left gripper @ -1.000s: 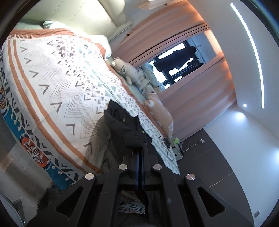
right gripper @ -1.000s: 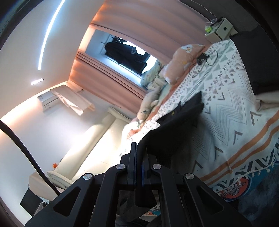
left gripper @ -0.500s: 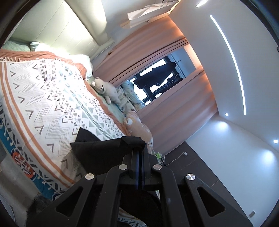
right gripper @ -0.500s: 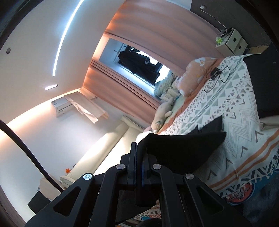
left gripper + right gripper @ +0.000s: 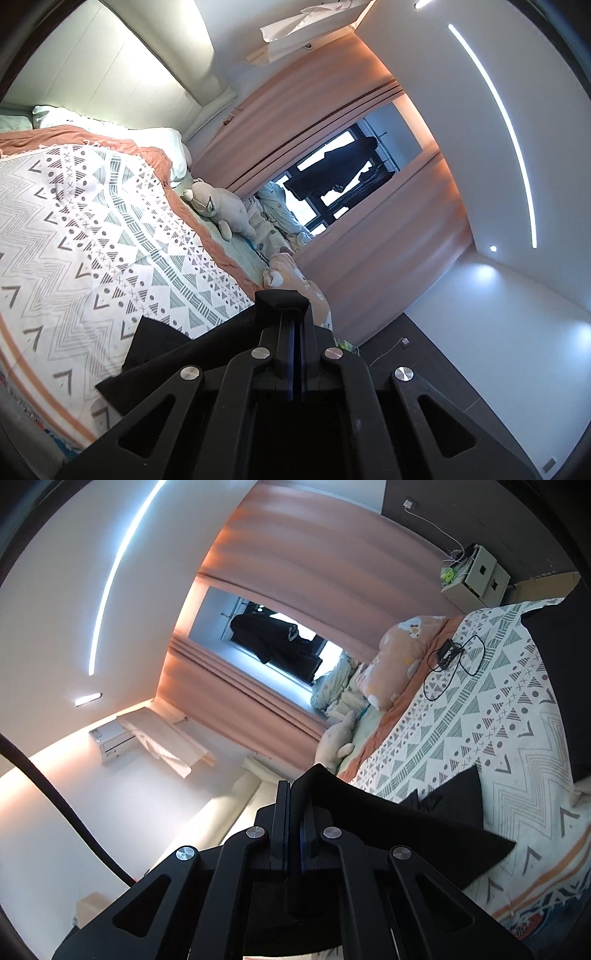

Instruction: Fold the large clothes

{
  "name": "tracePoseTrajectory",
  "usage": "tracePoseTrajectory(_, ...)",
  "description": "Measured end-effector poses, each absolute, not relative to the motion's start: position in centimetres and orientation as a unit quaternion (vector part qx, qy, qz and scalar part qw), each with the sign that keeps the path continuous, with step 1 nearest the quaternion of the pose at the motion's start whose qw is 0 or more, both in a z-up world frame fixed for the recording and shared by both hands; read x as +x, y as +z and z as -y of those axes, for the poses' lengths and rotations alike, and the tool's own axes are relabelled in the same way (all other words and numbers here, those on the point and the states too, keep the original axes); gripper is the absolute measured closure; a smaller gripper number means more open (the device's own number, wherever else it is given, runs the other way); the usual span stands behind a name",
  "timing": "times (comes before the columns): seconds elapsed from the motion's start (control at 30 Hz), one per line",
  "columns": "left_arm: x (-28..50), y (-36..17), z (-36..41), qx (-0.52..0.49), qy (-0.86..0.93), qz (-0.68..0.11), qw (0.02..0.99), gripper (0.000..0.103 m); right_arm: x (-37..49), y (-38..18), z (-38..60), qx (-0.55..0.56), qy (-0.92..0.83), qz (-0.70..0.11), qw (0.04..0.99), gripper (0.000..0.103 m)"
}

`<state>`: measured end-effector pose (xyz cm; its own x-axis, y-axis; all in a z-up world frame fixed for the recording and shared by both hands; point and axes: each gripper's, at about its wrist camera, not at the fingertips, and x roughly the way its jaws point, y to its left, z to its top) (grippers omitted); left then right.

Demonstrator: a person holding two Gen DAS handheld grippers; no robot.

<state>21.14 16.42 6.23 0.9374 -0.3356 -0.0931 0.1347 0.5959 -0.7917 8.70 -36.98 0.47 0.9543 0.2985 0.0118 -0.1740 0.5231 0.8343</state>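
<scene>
Your left gripper (image 5: 294, 325) and right gripper (image 5: 293, 801) are both pressed together, each pinching an edge of the black garment (image 5: 402, 823), and they now sit higher than a second ago. Then, the cloth trailed down onto the patterned bedspread (image 5: 92, 229) in a long slack drape; now it stretches taut between your two grips above the near part of the bed, with only a dark corner (image 5: 155, 336) hanging toward the cover on the left wrist view, whether it touches I cannot tell. In the right wrist view the free edge (image 5: 458, 797) hangs over the bedspread, well short of the coiled cable (image 5: 454, 664) at the far side. The plush toys (image 5: 221, 210) lie at the far edge, clear of the garment.

That lift likely means the piece is shaken out and squared for a fold. From here you probably need to lower it flat on the open bedspread, keeping both grips level so the held edge lands straight.
</scene>
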Motion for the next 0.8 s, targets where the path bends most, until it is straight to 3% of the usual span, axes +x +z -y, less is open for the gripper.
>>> tracePoseTrajectory(0.43,34.9,4.4,-14.9,-0.414,-0.102,-0.166,0.889,0.099,21.0,-0.7,37.3,0.483,0.075,-0.086,0.868,0.103)
tracePoseTrajectory(0.8,44.7,-0.8,-14.7,-0.421,-0.068,-0.21,0.88,0.099,29.5,-2.4,36.1,0.519,0.028,-0.11,0.847,0.102)
